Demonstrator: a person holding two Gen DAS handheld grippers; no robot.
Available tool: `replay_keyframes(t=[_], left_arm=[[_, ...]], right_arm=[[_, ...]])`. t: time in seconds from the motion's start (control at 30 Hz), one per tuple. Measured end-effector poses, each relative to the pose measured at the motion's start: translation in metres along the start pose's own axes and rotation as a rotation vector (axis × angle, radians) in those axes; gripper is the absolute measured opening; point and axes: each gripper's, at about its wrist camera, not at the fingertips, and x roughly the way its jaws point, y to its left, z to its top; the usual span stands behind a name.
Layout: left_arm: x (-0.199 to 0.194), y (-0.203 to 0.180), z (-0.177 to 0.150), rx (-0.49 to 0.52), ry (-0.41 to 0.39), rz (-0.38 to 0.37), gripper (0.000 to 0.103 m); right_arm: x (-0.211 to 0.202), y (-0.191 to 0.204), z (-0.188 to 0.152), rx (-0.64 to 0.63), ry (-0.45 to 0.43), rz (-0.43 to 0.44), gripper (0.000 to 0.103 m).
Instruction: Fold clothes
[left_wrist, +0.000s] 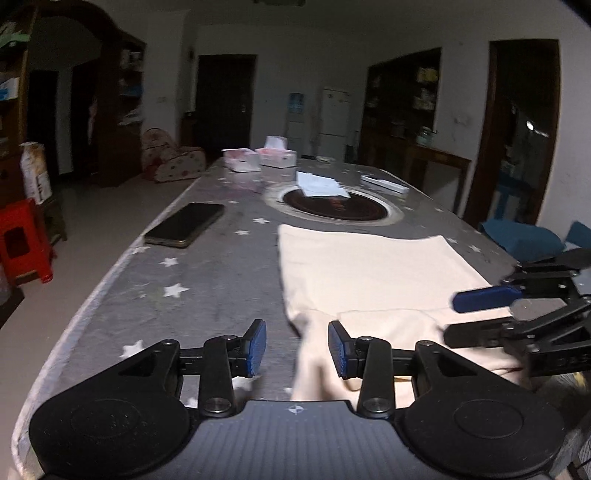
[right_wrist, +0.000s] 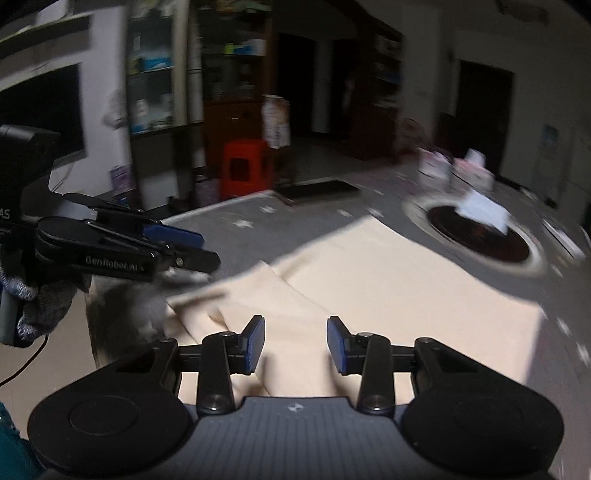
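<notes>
Between parted left gripper (left_wrist: 297, 347) fingers: cream garment (left_wrist: 369, 269) corner.

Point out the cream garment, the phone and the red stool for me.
cream garment (left_wrist: 369, 266): left wrist view, on the flat middle of the cloth.
phone (left_wrist: 184, 224): left wrist view, on the middle of its dark screen.
red stool (left_wrist: 22, 240): left wrist view, on its front side panel.

The cloth (left_wrist: 369, 273) lay on the table (left_wrist: 207, 280), near its front edge. Behind the cloth sat a round plate (left_wrist: 332, 210) with papers (left_wrist: 319, 184) on it. A phone (left_wrist: 184, 223) lay to the left of the cloth. Two boxes (left_wrist: 258, 157) stood at the far end. A stool (left_wrist: 22, 240) stood on the floor to the left of the table.
</notes>
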Motion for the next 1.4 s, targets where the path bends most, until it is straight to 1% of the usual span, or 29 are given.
replay_keyframes(t=[0.07, 0.2, 0.33, 0.4, 0.43, 0.47, 0.5, 0.53, 0.63, 0.8, 0.87, 1.0, 1.1, 1.17, 1.23, 1.4], left_arm=[[-0.003, 0.003, -0.002, -0.008, -0.003, 0.005, 0.043], [-0.006, 0.007, -0.006, -0.019, -0.005, 0.002, 0.043], [-0.008, 0.011, -0.009, -0.036, -0.010, 0.001, 0.046], [-0.008, 0.013, -0.010, -0.045, -0.009, 0.001, 0.047], [-0.008, 0.014, -0.010, -0.049, -0.008, 0.000, 0.047], [-0.007, 0.014, -0.011, -0.051, -0.006, 0.000, 0.047], [-0.007, 0.015, -0.012, -0.053, -0.004, -0.001, 0.048], [-0.006, 0.015, -0.012, -0.054, -0.001, -0.002, 0.048], [-0.006, 0.015, -0.013, -0.055, 0.000, -0.004, 0.048], [-0.008, 0.017, -0.012, -0.064, -0.012, 0.004, 0.050], [-0.007, 0.016, -0.012, -0.066, -0.012, 0.006, 0.050], [-0.011, 0.013, -0.010, -0.055, -0.019, -0.002, 0.050], [-0.012, 0.010, -0.007, -0.045, -0.027, -0.019, 0.050], [-0.010, 0.006, -0.003, -0.035, -0.032, -0.040, 0.048], [-0.006, -0.002, 0.000, -0.024, -0.034, -0.069, 0.048], [0.011, -0.026, 0.010, 0.016, -0.034, -0.146, 0.048]], right_arm=[[0.015, 0.003, 0.011, -0.018, 0.002, 0.010, 0.031], [0.045, 0.002, 0.023, -0.031, 0.027, 0.027, 0.031], [0.071, 0.001, 0.026, -0.069, 0.081, 0.054, 0.030], [0.077, 0.003, 0.025, -0.096, 0.099, 0.058, 0.022], [0.077, 0.004, 0.025, -0.102, 0.102, 0.068, 0.013], [0.077, 0.005, 0.025, -0.108, 0.105, 0.078, 0.009], [0.077, 0.006, 0.025, -0.113, 0.105, 0.085, 0.008], [0.074, 0.006, 0.026, -0.117, 0.099, 0.088, 0.006], [0.062, 0.002, 0.029, -0.094, 0.059, 0.097, 0.006], [0.035, -0.011, 0.040, -0.018, -0.067, 0.130, 0.006], [0.037, -0.013, 0.040, 0.000, -0.073, 0.136, 0.007], [0.051, -0.018, 0.036, 0.033, -0.047, 0.104, 0.010], [0.039, -0.022, 0.036, 0.049, -0.058, 0.078, 0.010], [0.027, -0.022, 0.033, 0.036, -0.038, 0.033, 0.010], [0.018, -0.022, 0.025, 0.033, -0.011, -0.006, 0.010], [0.003, -0.026, -0.010, 0.063, 0.050, -0.085, 0.011]])
